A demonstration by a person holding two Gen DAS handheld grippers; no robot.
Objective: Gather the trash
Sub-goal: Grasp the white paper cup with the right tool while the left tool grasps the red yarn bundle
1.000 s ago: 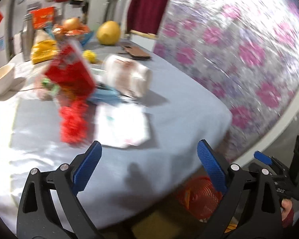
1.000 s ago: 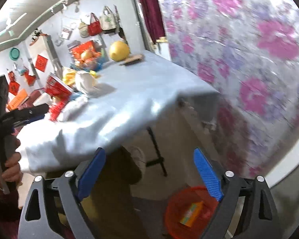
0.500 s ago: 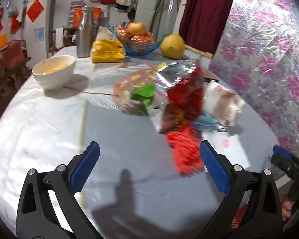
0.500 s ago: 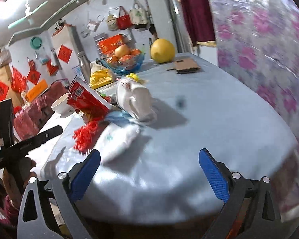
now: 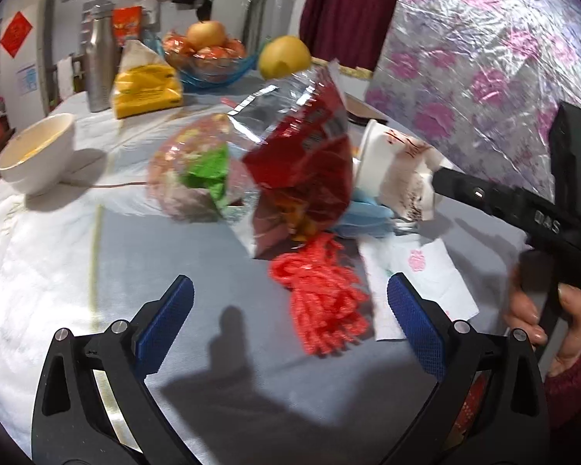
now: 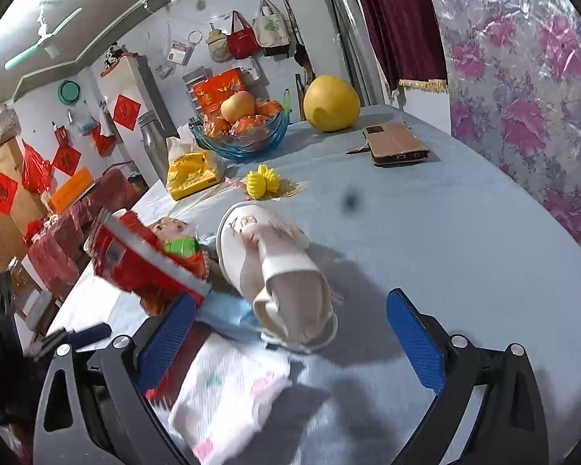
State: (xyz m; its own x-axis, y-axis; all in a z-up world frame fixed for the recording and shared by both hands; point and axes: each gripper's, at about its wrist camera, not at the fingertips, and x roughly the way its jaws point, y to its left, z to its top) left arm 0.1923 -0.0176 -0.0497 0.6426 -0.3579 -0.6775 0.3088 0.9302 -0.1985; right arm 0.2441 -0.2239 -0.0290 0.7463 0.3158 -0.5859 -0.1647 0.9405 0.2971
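A heap of trash lies mid-table: a red snack bag (image 5: 306, 162) (image 6: 135, 259), a clear wrapper with green inside (image 5: 197, 170), a tipped white paper cup (image 5: 395, 174) (image 6: 279, 271), a blue wrapper (image 6: 228, 314), a red fringe tassel (image 5: 321, 298) and a white napkin (image 5: 418, 275) (image 6: 232, 391). My left gripper (image 5: 290, 321) is open with nothing between its pads, just short of the tassel. My right gripper (image 6: 286, 337) is open wide, low over the napkin, the cup's base just beyond its tips. In the left wrist view a hand (image 5: 538, 310) holds it at the right.
Farther back stand a white bowl (image 5: 38, 151), a steel bottle (image 5: 98, 66), a yellow packet (image 6: 191, 172), a blue glass fruit bowl (image 6: 244, 131), a pomelo (image 6: 331, 102), a yellow toy (image 6: 263, 184) and a phone in a brown case (image 6: 397, 147). A floral foil wall (image 6: 523, 97) borders the right.
Both grippers swung from the table's edge and the floor bin to face the trash heap, and came closer to it. The right gripper now hovers over the napkin by the cup.
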